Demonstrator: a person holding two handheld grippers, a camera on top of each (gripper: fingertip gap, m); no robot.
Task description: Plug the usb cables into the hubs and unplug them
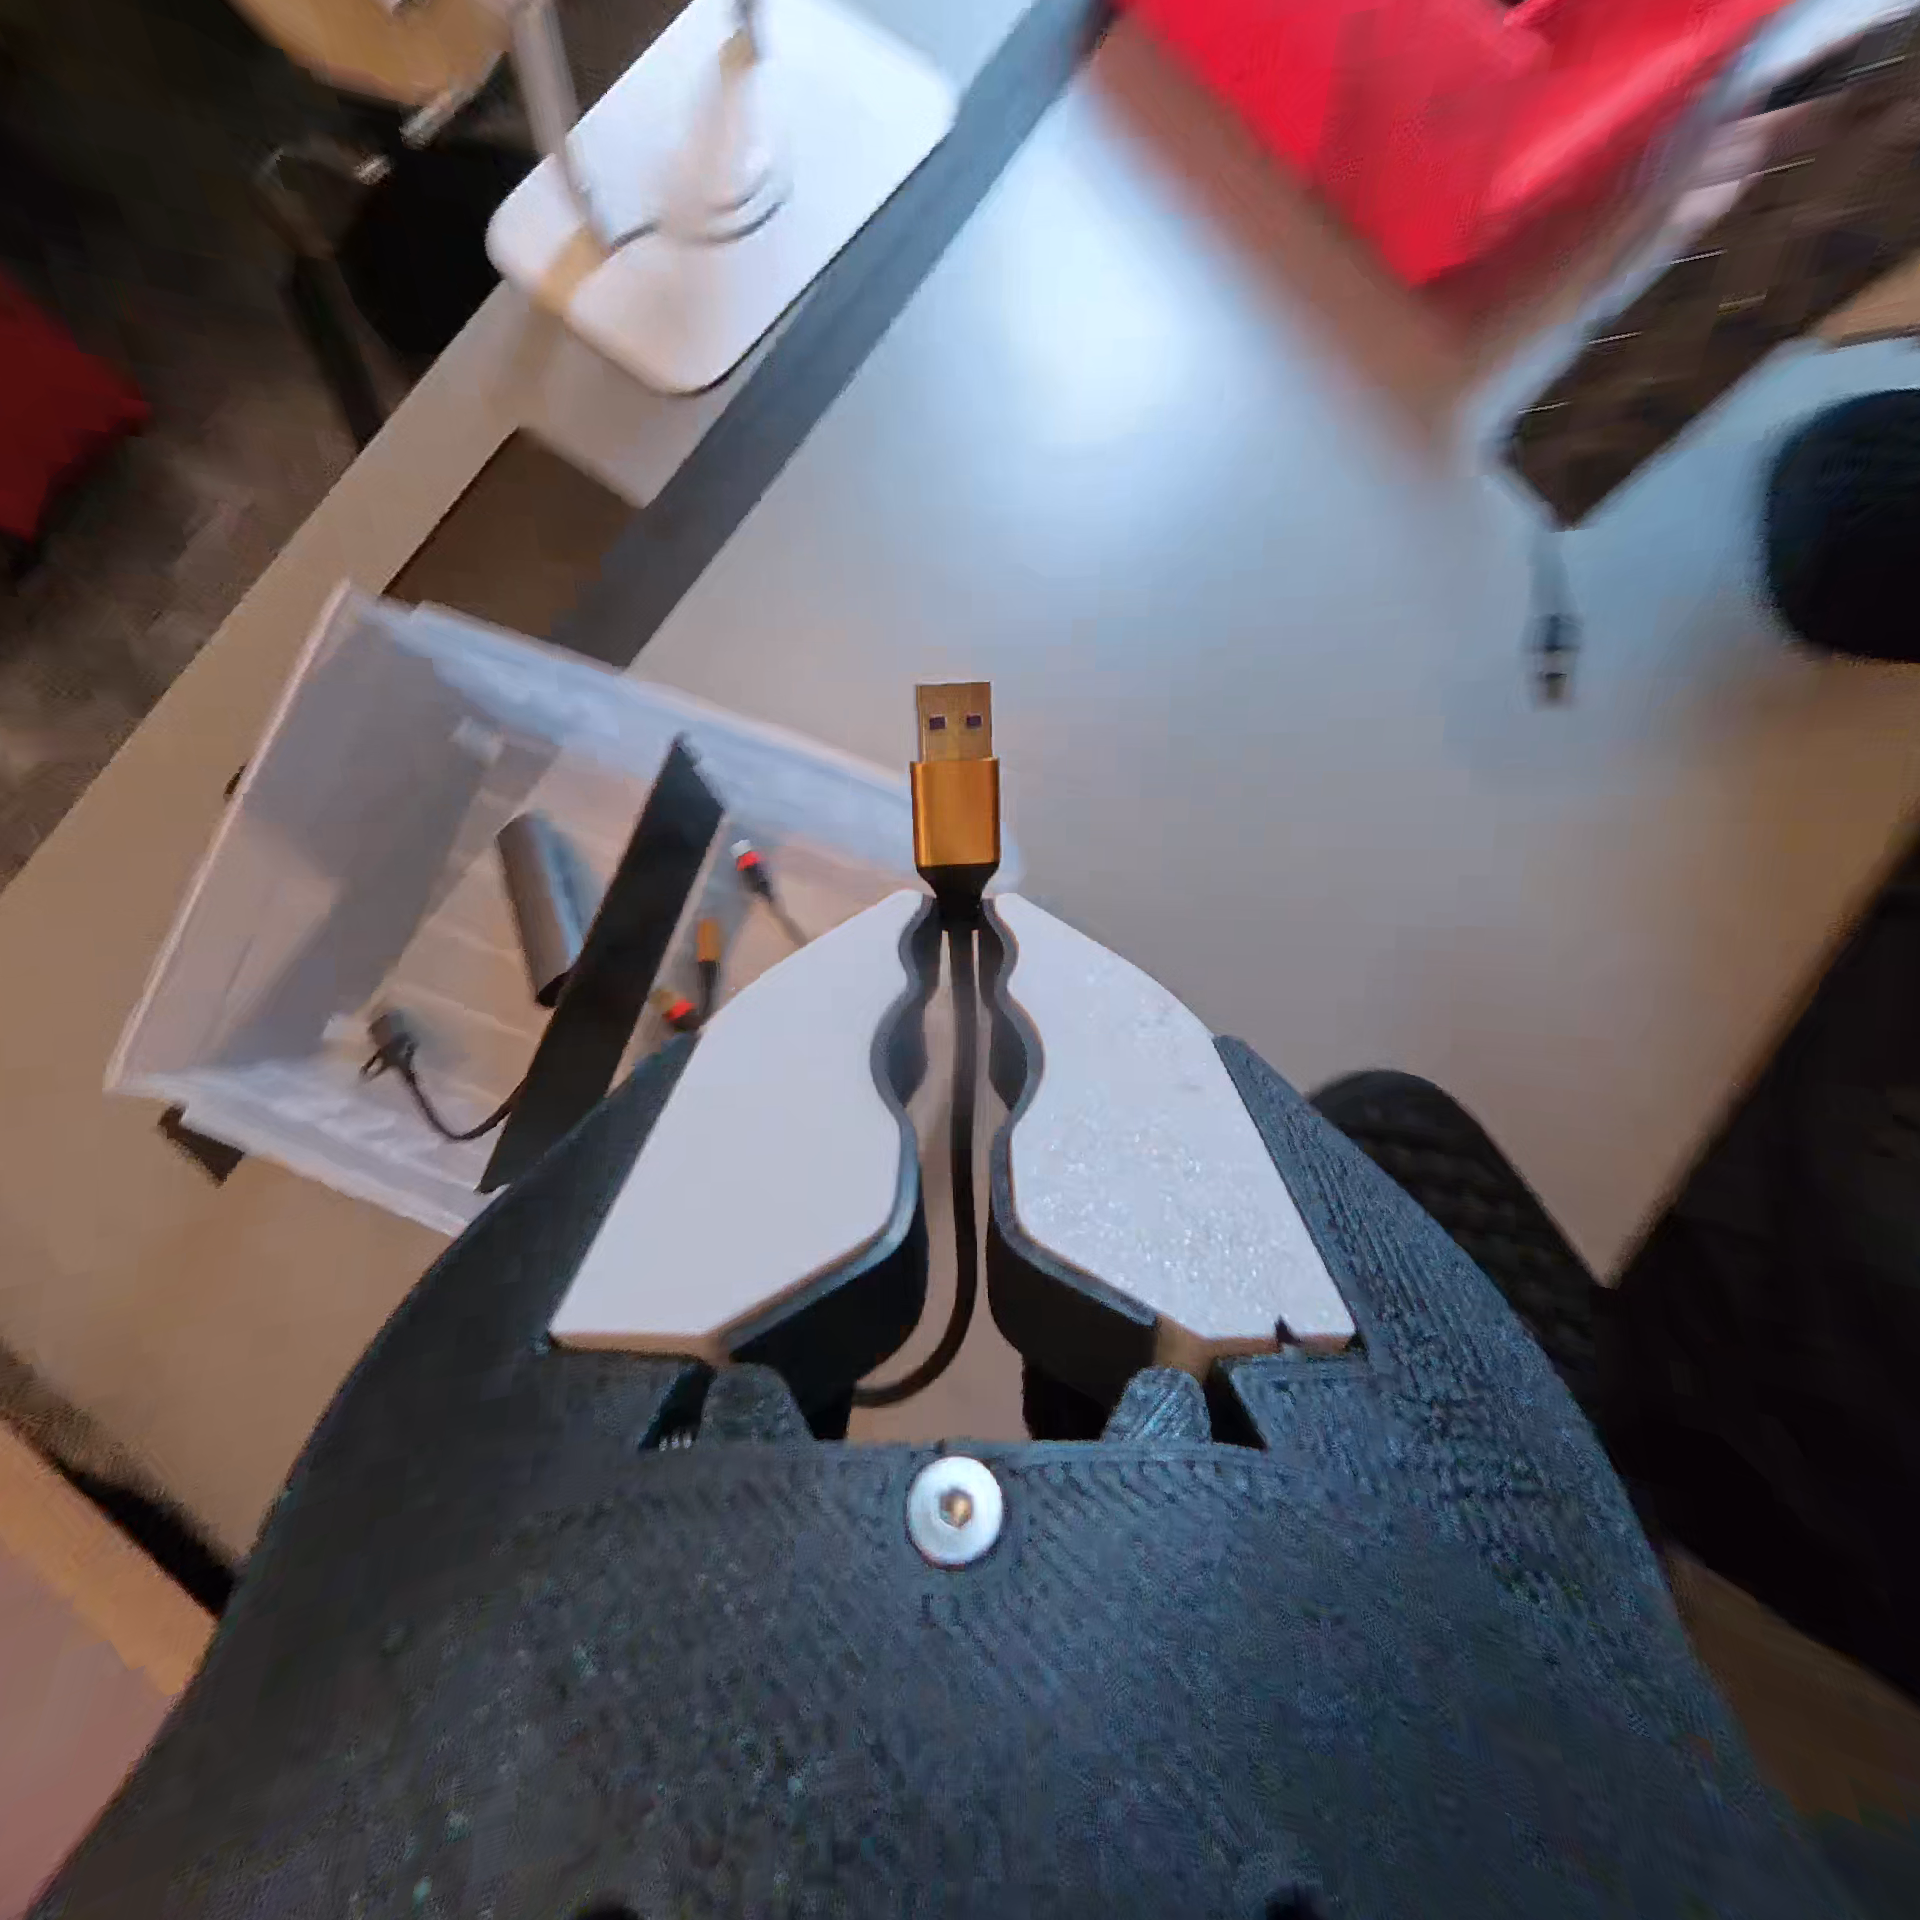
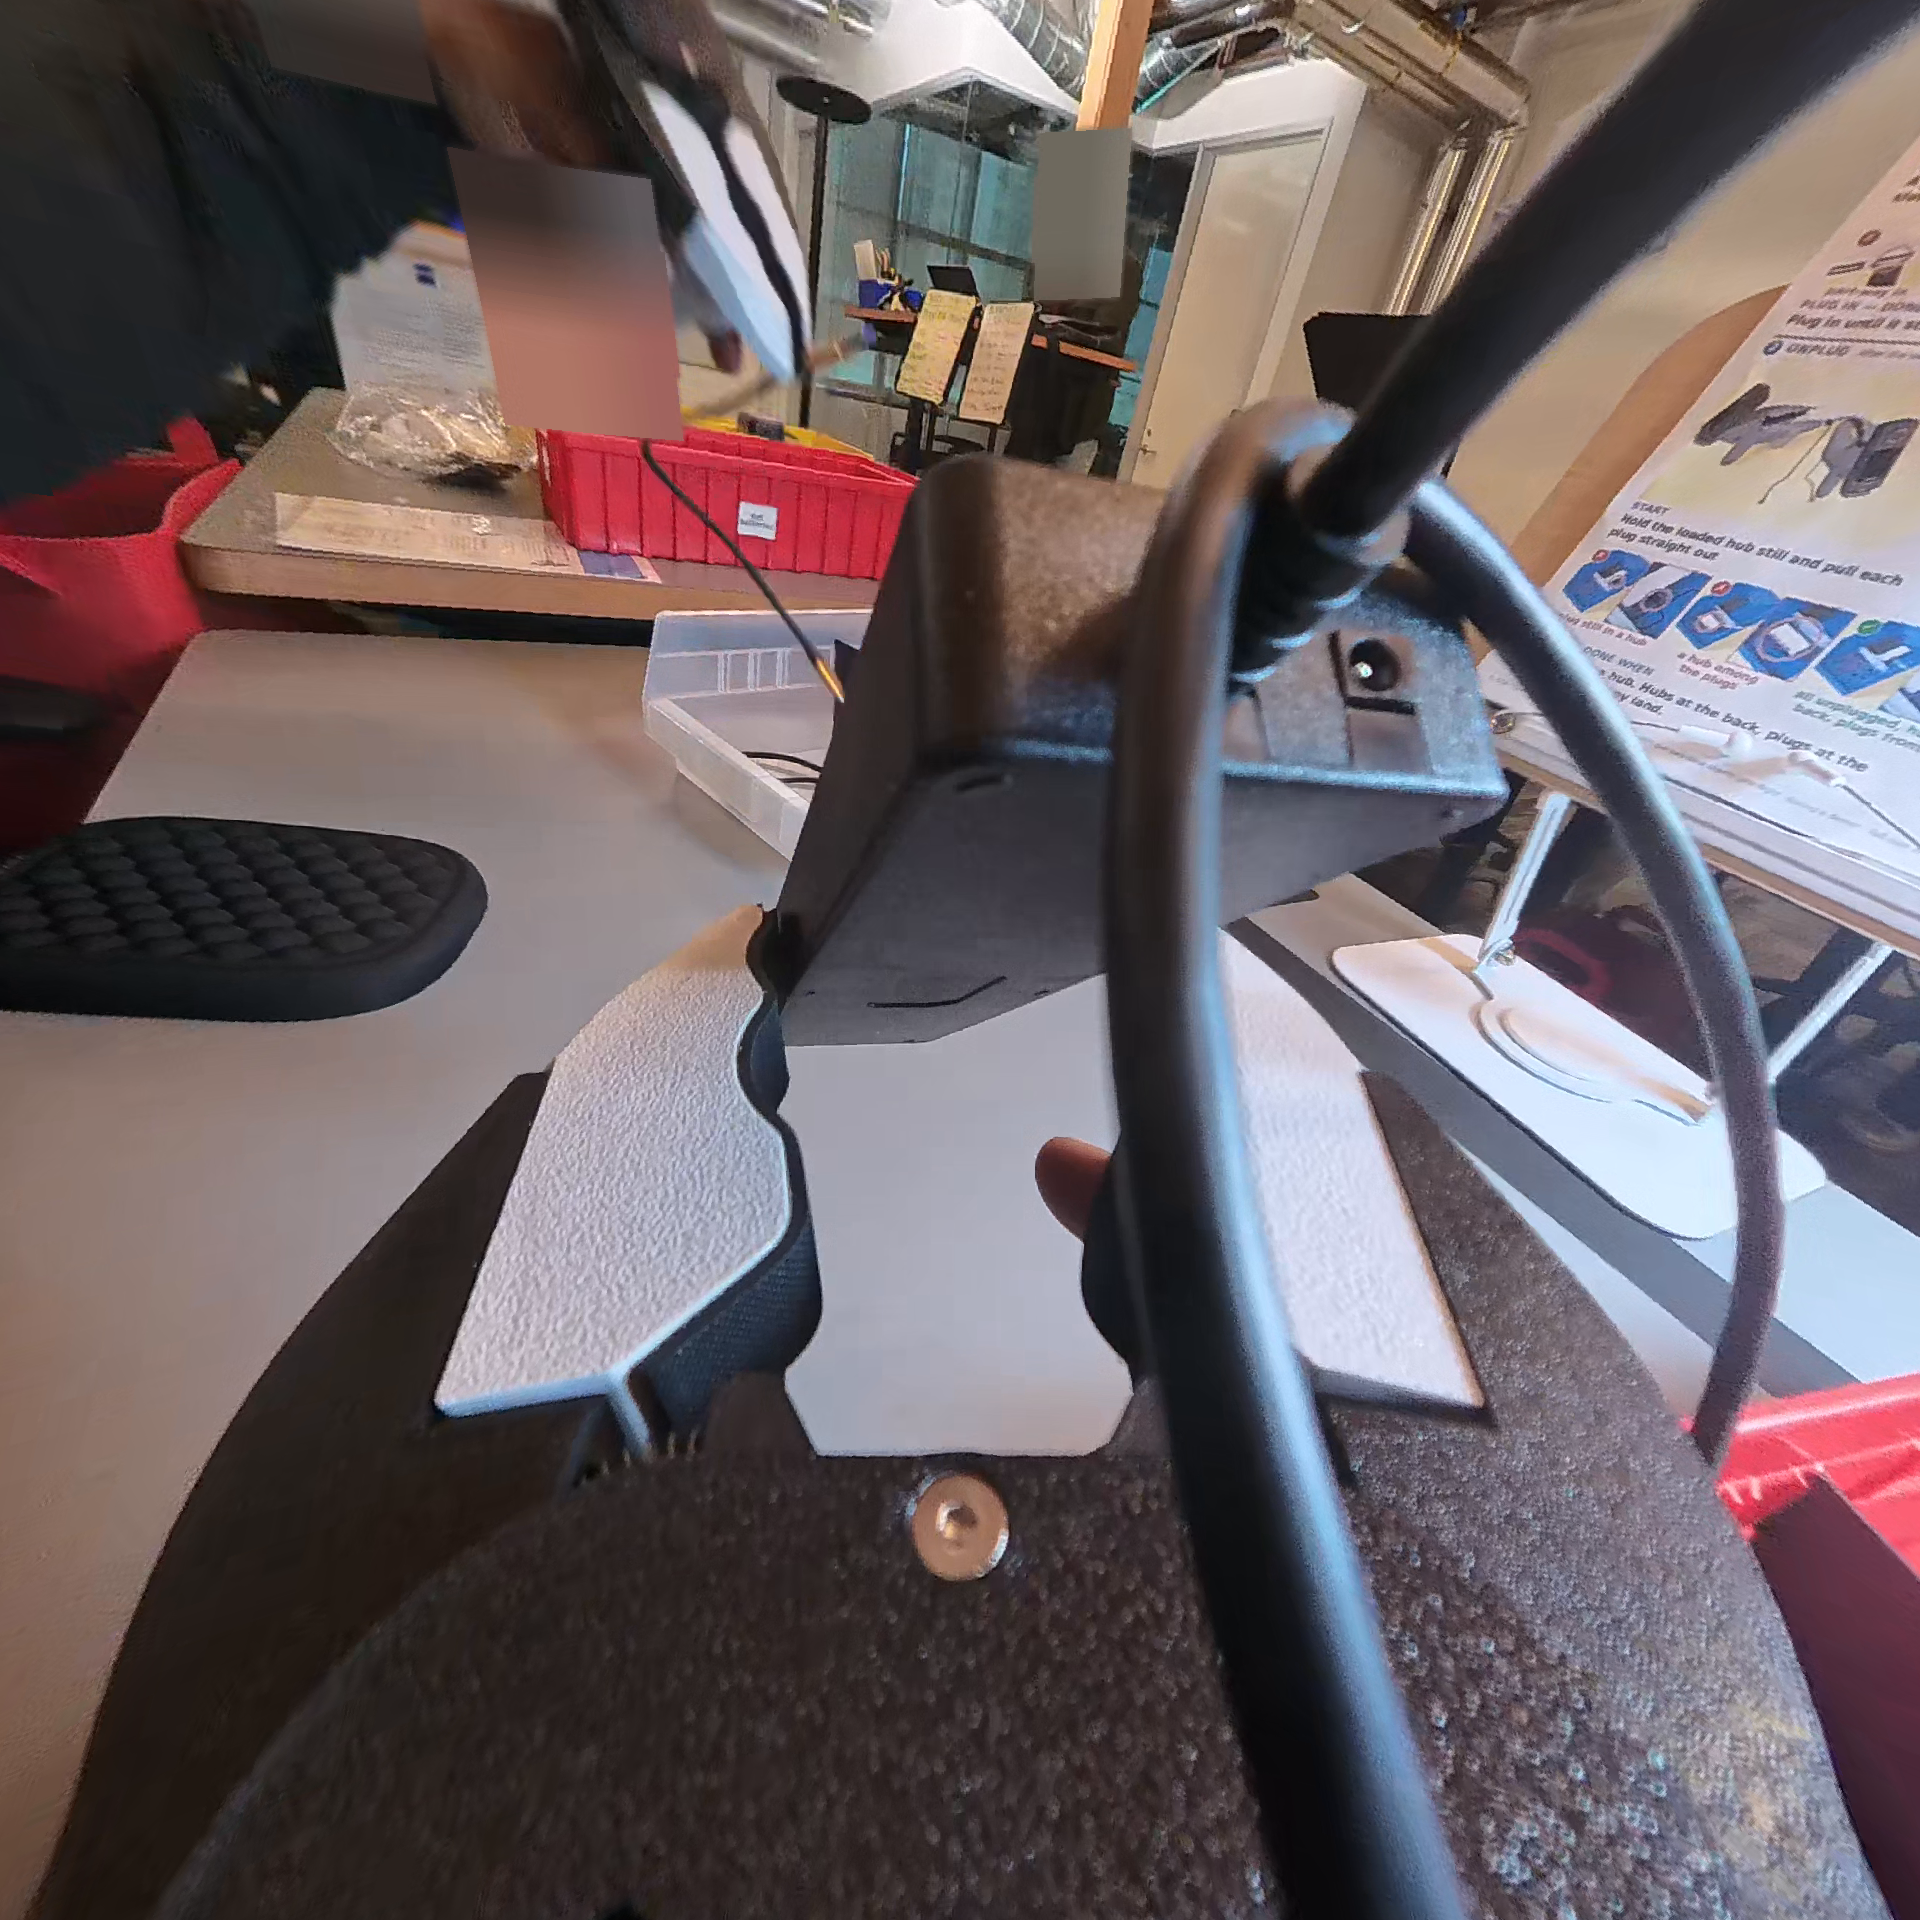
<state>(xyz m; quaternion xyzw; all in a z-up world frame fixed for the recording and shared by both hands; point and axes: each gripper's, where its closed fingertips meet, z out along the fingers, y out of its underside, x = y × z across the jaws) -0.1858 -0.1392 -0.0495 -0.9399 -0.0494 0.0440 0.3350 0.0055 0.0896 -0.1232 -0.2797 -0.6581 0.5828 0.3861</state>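
- Two grippers are each clamped on a task item, both raised above the pale grey tabletop (image 1: 1195,540).
- The left gripper (image 1: 958,914) has its white fingers (image 1: 790,1122) closed almost together on a thin black USB cable (image 1: 964,1122), which runs back along the narrow gap between them.
- The cable's orange-sleeved USB-A plug (image 1: 954,790) sticks out just past the fingertips, pointing straight ahead, metal end free in the air.
- Below and to the left sits a clear plastic compartment tray (image 1: 312,831) holding a slim grey hub (image 1: 540,904) and several loose cables with orange and red plugs (image 1: 707,956).
- The right gripper (image 2: 935,997) is closed on a black, textured metal box-shaped hub (image 2: 1091,748), gripped at its lower edge and tilted.
- A thick black cord (image 2: 1174,1039) leaves the hub's rear face and loops down over the gripper body.
- In the right wrist view, the left gripper (image 2: 738,260) hangs at upper left, its cable trailing towards the tray (image 2: 727,717).
- A black dimpled pad (image 2: 229,914) lies on the table, and a red bin (image 2: 717,499) stands behind.
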